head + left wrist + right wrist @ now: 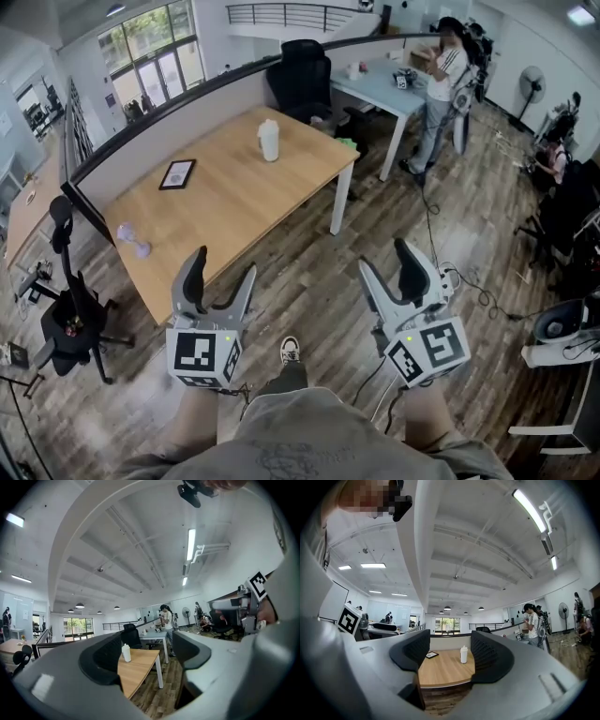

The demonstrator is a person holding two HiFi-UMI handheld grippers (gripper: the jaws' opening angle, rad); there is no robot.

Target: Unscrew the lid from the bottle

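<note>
Currently bottle (269, 141) standing well apart on tabletop (225, 211) | left gripper (223, 267), right gripper (386, 261): fingers (194, 277) gaping, holding nothing | advising: one steadying body, other squaring on lid (269, 124)

The bench (234, 202) stands on the floor, ahead of both grippers and apart from them; on the bench, the bottle (269, 141) stands upright near the far end, close to the right-hand edge; a flat frame (177, 173) lies on the bench left of the bottle, near the bench's left edge; a small dumbbell (133, 240) lies at the bench's near left corner; a partition (159, 131) runs along the bench's left side; an office chair (70, 314) stands off the bench's near left corner; a second chair (300, 75) stands beyond the bench's far end; a second table (380, 89) lies right of that chair, with a person (441, 80) at its right side; the left gripper (223, 265) hangs just before the bench's near edge; the right gripper (384, 258) hangs further right of the bench, over the floor.
</note>
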